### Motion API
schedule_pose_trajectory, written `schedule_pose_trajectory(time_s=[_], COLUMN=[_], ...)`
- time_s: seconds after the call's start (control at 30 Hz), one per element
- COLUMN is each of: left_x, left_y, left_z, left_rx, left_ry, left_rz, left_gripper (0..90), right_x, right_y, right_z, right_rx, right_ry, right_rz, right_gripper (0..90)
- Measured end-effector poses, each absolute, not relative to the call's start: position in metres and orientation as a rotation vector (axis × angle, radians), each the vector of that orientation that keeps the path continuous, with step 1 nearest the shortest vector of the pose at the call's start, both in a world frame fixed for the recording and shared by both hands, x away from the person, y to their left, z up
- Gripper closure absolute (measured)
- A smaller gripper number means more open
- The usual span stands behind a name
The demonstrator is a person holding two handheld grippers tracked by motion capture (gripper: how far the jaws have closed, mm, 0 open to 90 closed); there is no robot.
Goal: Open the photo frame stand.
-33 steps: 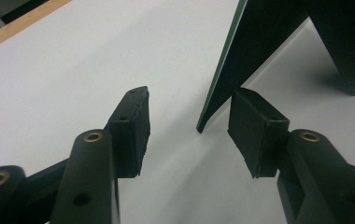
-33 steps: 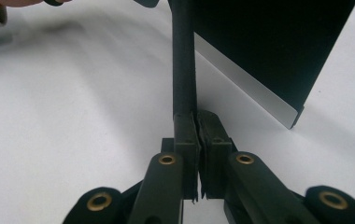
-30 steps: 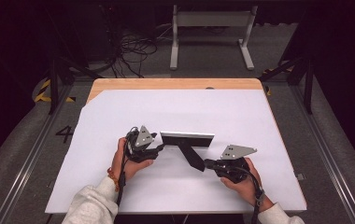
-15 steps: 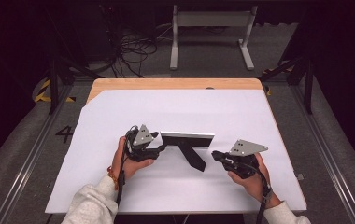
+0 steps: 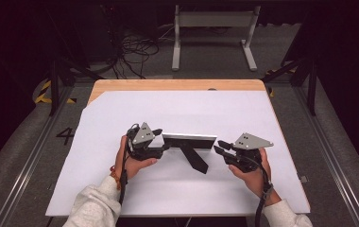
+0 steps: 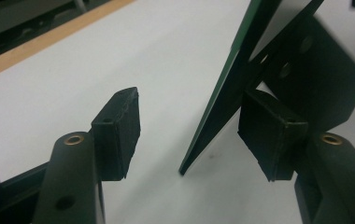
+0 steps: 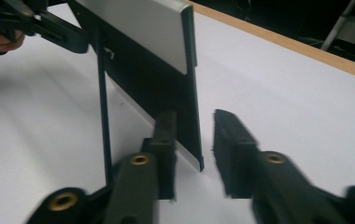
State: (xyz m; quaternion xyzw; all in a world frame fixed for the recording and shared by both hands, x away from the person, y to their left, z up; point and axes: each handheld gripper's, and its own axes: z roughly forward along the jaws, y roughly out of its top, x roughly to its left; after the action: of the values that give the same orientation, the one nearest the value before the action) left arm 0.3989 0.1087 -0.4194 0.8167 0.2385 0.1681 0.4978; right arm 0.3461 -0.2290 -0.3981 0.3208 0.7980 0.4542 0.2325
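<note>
Backing rt gripper (image 5: pixel 221 146) off picture frame (image 5: pixel 189 140), jaws just opening, nothing pinched now. Standing frame upright mid-table (image 5: pixel 121 109) on rear prop leg (image 5: pixel 194 158). Lt gripper (image 5: pixel 158 140) jaws spreading too, straddling frame's lt edge, not pinching.

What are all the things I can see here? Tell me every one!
picture frame: one, dark with a silvery edge, standing on the middle of the sheet
frame's back stand: one, black, propped out toward the person
white sheet: one, covers most of the table
table: one, wooden, bare strip at the far edge
metal stand: one, grey, on the floor beyond the table
cables: a tangle, black, on the floor behind
left gripper: one, black, at the frame's left end, jaws just been opening
right gripper: one, black, beside the frame's right end, jaws just been opening
</note>
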Motion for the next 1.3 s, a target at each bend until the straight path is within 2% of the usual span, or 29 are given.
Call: schedule_pose_trajectory(time_s=[0.17, 0.37, 0.6, 0.83, 1.1, 1.3], left_x=[0.398, 0.397, 0.394, 0.388, 0.384, 0.382], left_y=[0.108, 0.106, 0.109, 0.105, 0.105, 0.103], left_z=[-0.418, -0.417, -0.411, -0.408, -0.408, -0.409], left_rx=[1.977, 1.973, 1.894, 1.929, 1.948, 1.953], left_ry=[0.556, 0.539, 0.516, 0.481, 0.471, 0.47], left_rz=[0.406, 0.383, 0.355, 0.416, 0.431, 0.448], left_gripper=[44.3, 47.9, 49.9, 65.9, 68.0, 69.3], right_x=[0.351, 0.354, 0.355, 0.357, 0.357, 0.36], right_y=[-0.224, -0.221, -0.22, -0.218, -0.218, -0.215], right_z=[-0.396, -0.395, -0.396, -0.397, -0.396, -0.399], right_rx=[0.904, 0.907, 0.897, 0.912, 0.92, 0.929], right_ry=[2.166, 2.153, 2.156, 2.148, 2.133, 2.136], right_rz=[1.247, 1.251, 1.255, 1.252, 1.248, 1.26], right_gripper=[60.5, 62.8, 64.4, 63.4, 63.3, 67.4])
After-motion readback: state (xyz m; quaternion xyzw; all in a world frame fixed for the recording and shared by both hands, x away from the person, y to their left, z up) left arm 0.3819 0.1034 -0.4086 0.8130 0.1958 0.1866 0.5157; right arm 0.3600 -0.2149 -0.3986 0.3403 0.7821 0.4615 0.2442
